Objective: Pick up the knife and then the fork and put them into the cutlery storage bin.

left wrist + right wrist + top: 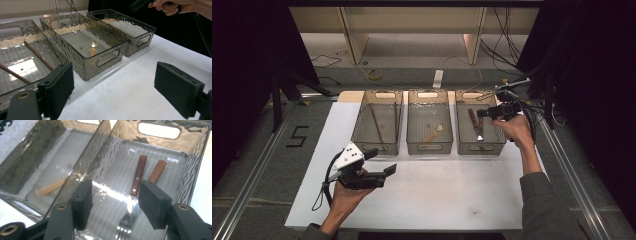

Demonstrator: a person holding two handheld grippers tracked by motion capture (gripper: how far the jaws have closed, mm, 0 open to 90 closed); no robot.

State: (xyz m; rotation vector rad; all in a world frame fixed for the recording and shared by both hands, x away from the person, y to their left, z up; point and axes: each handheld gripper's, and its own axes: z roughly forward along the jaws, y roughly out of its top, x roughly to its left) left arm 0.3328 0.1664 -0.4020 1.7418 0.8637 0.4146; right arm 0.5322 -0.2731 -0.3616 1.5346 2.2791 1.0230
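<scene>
Right gripper (113, 202) jaws apart, empty, above right smoky clear-plastic bin (197, 170); two wooden-handled forks (138, 176) already inside. Left gripper (379, 162) wide, idle. White table (437, 195) bare: sorting looks nearly done.

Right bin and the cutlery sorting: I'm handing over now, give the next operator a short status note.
Right hand-held gripper: open, nothing between its jaws, hovering over the right smoky clear plastic bin.
Left hand-held gripper: open, empty, over the white table in front of the bins.
Done: two wooden-handled steel utensils lie in the right bin, a pale wooden spoon in the middle bin, brown wooden chopsticks in the left bin.
Left: no loose cutlery seen on the table; probably just withdraw.
</scene>
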